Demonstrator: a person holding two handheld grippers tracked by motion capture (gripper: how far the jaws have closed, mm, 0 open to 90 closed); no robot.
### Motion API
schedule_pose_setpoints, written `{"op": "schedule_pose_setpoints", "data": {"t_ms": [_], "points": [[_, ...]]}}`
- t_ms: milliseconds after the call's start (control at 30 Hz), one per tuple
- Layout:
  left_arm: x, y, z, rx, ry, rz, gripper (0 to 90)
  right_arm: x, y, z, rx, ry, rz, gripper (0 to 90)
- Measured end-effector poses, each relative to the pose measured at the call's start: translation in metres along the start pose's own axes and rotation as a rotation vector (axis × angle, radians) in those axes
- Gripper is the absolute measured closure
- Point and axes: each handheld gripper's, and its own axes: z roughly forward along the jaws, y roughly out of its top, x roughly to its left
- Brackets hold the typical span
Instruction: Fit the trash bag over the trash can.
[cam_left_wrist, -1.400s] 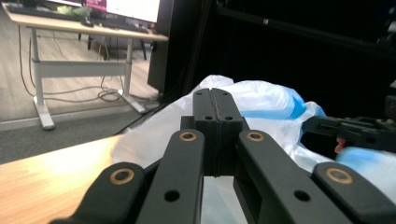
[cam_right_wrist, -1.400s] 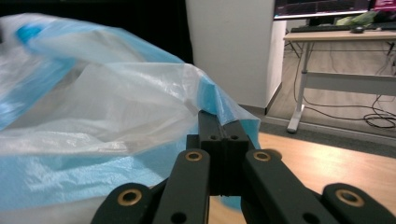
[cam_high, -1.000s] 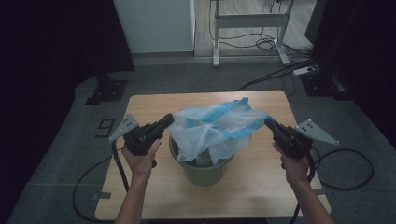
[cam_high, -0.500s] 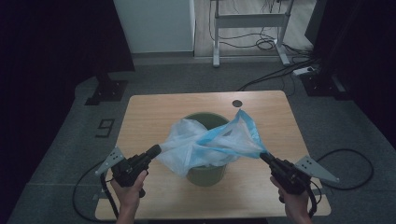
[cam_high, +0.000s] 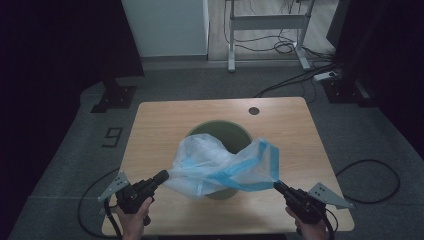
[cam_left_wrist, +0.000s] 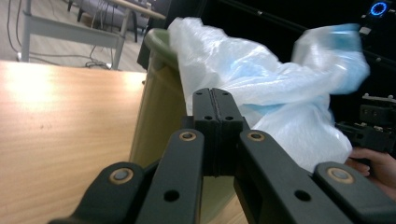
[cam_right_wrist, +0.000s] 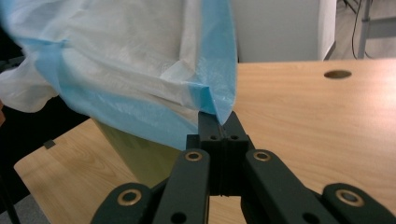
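Bag (cam_high: 220, 167) over wooden table (cam_high: 165, 130) (dark room)

Dim rm, grey floor (cam_high: 60, 150), desk frame (cam_high: 265, 22).

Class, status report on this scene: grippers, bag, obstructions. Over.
Left gripper and right gripper shut on bag. Bag stretched over bin, not inside. Nothing in the way.

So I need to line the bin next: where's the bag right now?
In the high view the bag hangs stretched over the near rim of the green bin, pinched between the left gripper and right gripper.
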Motion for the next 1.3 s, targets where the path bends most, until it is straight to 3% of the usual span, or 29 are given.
{"op": "schedule_pose_setpoints", "data": {"t_ms": [133,233,333,467,633,800,900,967,1033,1100,1200,1300], "points": [[0.002,-0.001,0.002,0.001,-0.006,-0.005,89.6,-0.006,-0.001,0.007,0.031,-0.016,0.001,89.1],[-0.003,0.004,0.0,-0.006,-0.008,0.022,87.7,-0.006,0.002,0.008,0.034,-0.011,0.002,89.1],[-0.012,0.012,-0.001,-0.038,-0.009,0.047,74.8,-0.003,0.01,0.007,0.016,-0.01,-0.021,89.1],[-0.029,0.028,0.0,-0.041,0.014,0.118,56.3,0.003,0.024,0.004,-0.013,-0.02,-0.061,89.1],[-0.046,0.045,0.013,0.041,0.009,0.221,41.8,0.007,0.039,0.005,-0.038,-0.02,-0.084,89.1],[-0.051,0.052,0.035,0.14,-0.006,0.266,30.3,0.009,0.047,0.008,-0.049,-0.018,-0.089,89.1],[-0.05,0.049,0.045,0.168,0.024,0.285,36.7,0.009,0.049,0.009,-0.053,-0.019,-0.091,89.1],[-0.051,0.048,0.048,0.167,0.063,0.301,54.2,0.01,0.049,0.009,-0.054,-0.018,-0.093,89.0],[-0.049,0.05,0.048,0.152,0.051,0.274,69.3,0.011,0.049,0.008,-0.052,-0.018,-0.101,89.0],[-0.046,0.053,0.047,0.127,0.042,0.216,79.1,0.012,0.048,0.007,-0.046,-0.021,-0.116,88.9],[-0.043,0.055,0.044,0.086,0.049,0.177,86.0,0.014,0.046,0.003,-0.039,-0.013,-0.133,85.6],[-0.043,0.055,0.041,0.068,0.059,0.181,88.5,0.016,0.047,-0.003,-0.053,-0.006,-0.148,70.6]]}}
